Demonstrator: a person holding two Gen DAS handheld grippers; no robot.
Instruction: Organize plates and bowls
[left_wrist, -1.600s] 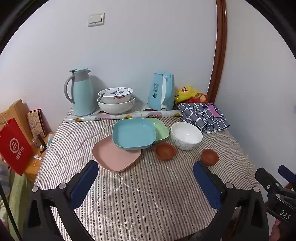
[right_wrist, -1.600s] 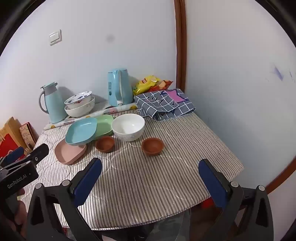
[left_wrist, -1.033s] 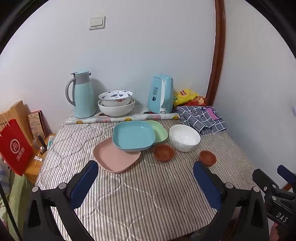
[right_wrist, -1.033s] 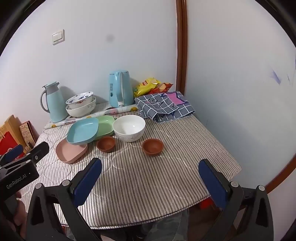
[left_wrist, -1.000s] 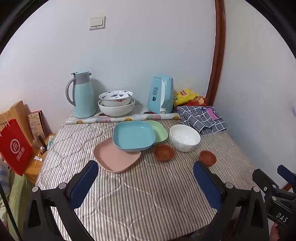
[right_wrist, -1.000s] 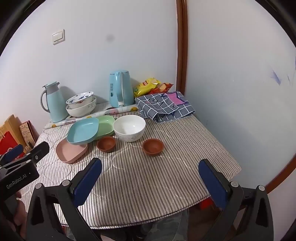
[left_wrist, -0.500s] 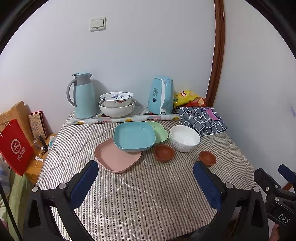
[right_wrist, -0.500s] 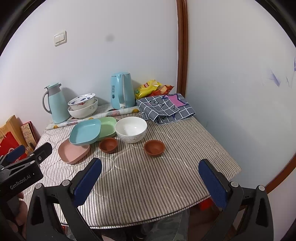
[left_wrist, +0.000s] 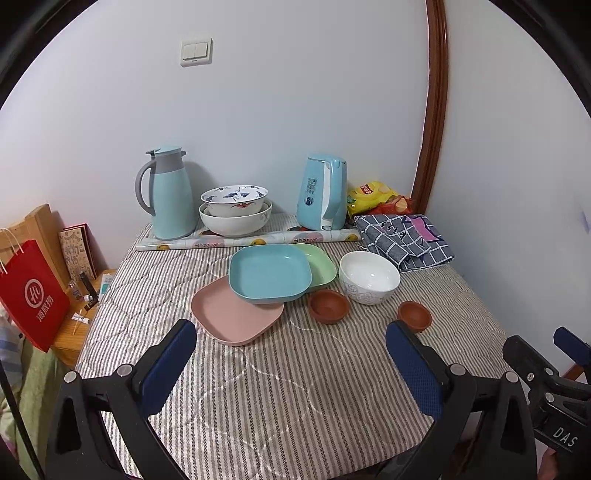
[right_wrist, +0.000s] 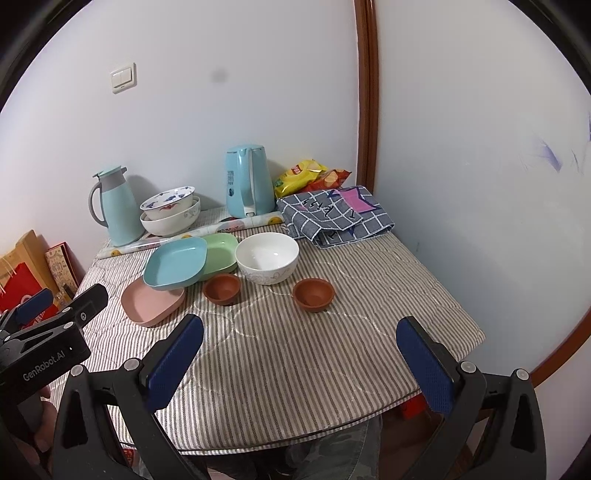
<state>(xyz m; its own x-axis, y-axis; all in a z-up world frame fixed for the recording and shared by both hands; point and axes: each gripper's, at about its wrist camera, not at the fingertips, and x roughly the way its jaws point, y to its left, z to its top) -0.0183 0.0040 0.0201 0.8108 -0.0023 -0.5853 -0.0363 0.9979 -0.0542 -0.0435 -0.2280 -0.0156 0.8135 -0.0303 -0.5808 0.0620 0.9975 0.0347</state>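
On the striped tablecloth lie a pink plate (left_wrist: 229, 314), a blue plate (left_wrist: 267, 271) resting partly on it, and a green plate (left_wrist: 319, 260) behind. A white bowl (left_wrist: 369, 273) and two small brown bowls (left_wrist: 328, 304) (left_wrist: 415, 314) sit to the right. In the right wrist view the same blue plate (right_wrist: 175, 262), white bowl (right_wrist: 266, 256) and brown bowls (right_wrist: 221, 288) (right_wrist: 313, 293) show. My left gripper (left_wrist: 291, 363) is open and empty over the table's near edge. My right gripper (right_wrist: 299, 360) is open and empty, also near the front edge.
At the back stand a blue thermos (left_wrist: 168, 195), two stacked patterned bowls (left_wrist: 234, 210), a blue kettle (left_wrist: 325, 192), snack bags (left_wrist: 373, 194), a folded checked cloth (left_wrist: 402, 236) and a rolled sheet (left_wrist: 247, 242). A red bag (left_wrist: 31, 295) stands off the table's left side.
Both grippers have drawn back and risen slightly, so the table and dishes appear a little farther away. No dish has moved.
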